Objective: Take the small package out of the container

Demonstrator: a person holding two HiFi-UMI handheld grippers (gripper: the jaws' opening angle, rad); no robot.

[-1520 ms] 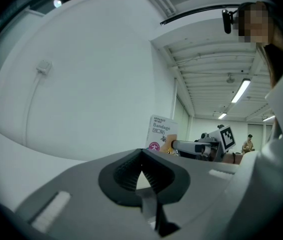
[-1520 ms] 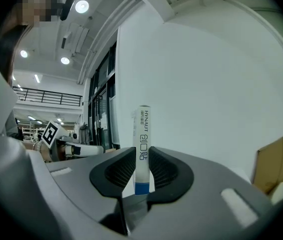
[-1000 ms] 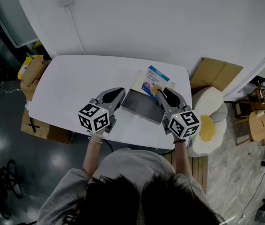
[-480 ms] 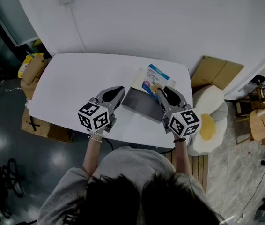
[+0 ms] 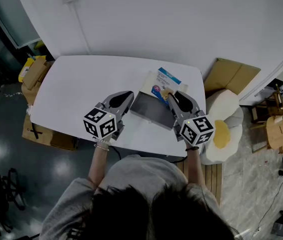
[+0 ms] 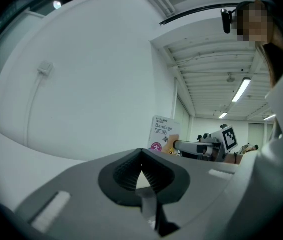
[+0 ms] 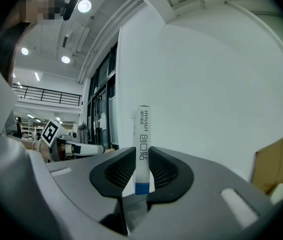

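Note:
A shallow grey container [image 5: 151, 111] lies on the white table [image 5: 81, 89]. The small package [image 5: 164, 81], a white and blue bandage box, stands upright at the container's far right corner. My right gripper [image 5: 171, 96] is shut on its lower edge; in the right gripper view the pads [image 7: 124, 169] press both sides of the package [image 7: 143, 134]. My left gripper [image 5: 124, 98] sits at the container's left edge. Its jaws [image 6: 140, 159] meet at the tip with nothing seen between them. From the left gripper view the package [image 6: 163, 134] shows face on.
Cardboard boxes [image 5: 34, 76] stand on the floor left of the table, and another box [image 5: 46, 136] lies under its left edge. A flat cardboard piece [image 5: 229, 79] and a fried-egg cushion [image 5: 221, 129] lie to the right. A white wall [image 5: 146, 24] runs behind the table.

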